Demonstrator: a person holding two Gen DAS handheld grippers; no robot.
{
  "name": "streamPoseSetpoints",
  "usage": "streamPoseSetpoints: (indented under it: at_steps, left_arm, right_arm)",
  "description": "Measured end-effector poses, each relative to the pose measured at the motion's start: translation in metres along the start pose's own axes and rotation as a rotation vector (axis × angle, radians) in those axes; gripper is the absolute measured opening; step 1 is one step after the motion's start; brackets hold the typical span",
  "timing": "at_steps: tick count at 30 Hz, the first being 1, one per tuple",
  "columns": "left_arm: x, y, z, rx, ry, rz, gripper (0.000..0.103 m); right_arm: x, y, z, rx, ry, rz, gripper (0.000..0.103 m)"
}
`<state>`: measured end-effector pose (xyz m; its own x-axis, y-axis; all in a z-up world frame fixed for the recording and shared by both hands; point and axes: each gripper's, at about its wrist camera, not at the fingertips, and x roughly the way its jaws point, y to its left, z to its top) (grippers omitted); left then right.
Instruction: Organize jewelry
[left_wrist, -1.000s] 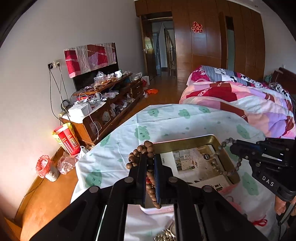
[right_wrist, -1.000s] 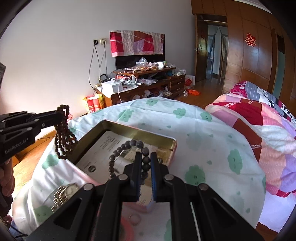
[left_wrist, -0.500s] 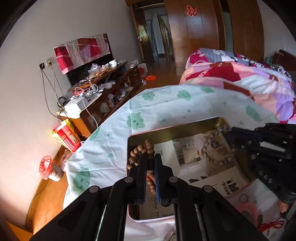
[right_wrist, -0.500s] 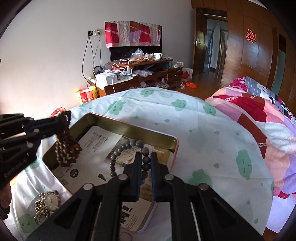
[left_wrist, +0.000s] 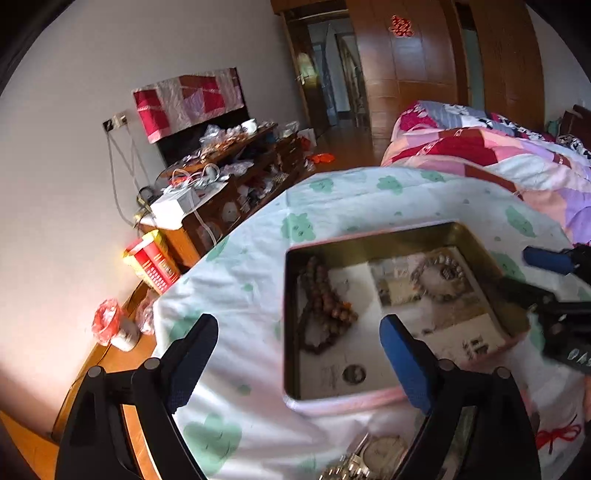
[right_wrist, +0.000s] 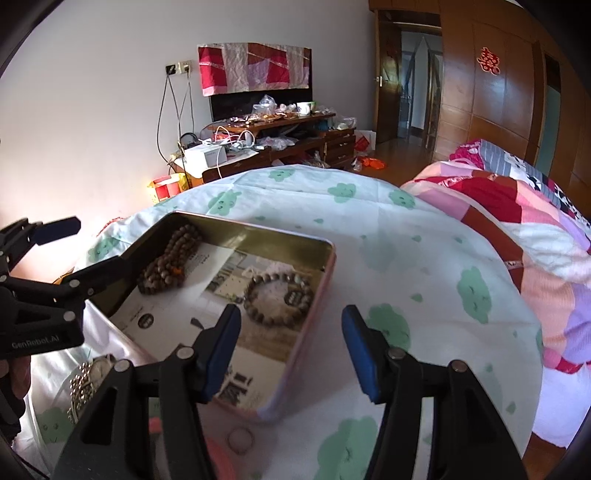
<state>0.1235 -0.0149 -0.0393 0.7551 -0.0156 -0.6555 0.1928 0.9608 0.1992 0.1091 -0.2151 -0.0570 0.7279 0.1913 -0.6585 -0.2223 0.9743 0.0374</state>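
both the left gripper (left_wrist: 297, 363) and the right gripper (right_wrist: 290, 349) hover with jaws spread wide, holding nothing. the brown bead strand (right_wrist: 168, 260) lies bunched in the tin (right_wrist: 325, 273), long axis along its left wall. the grey bracelet (right_wrist: 279, 297) lies flat as a ring, so no clear direction. both seem light, limp and round-beaded; i would pinch across one strand.

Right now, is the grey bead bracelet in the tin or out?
In: the grey bracelet lies flat inside the tin; right claw open, empty.
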Motion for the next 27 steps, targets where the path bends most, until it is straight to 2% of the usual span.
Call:
streamPoseSetpoints:
  at_steps: [7, 18, 27]
  left_arm:
    - [-0.025, 0.01, -0.032, -0.067, 0.031, -0.03, 0.089]
    - [-0.061, 0.009, -0.078, -0.16, 0.095, -0.041, 0.089]
    - [-0.068, -0.01, -0.088, -0.141, 0.099, -0.078, 0.089]
  right_arm:
    - [-0.022, -0.007, -0.02, 0.013, -0.014, -0.018, 0.061]
    - [-0.052, -0.003, -0.065, 0.027, 0.041, -0.001, 0.061]
    - [-0.078, 0.033, -0.095, -0.073, 0.057, 0.045, 0.065]
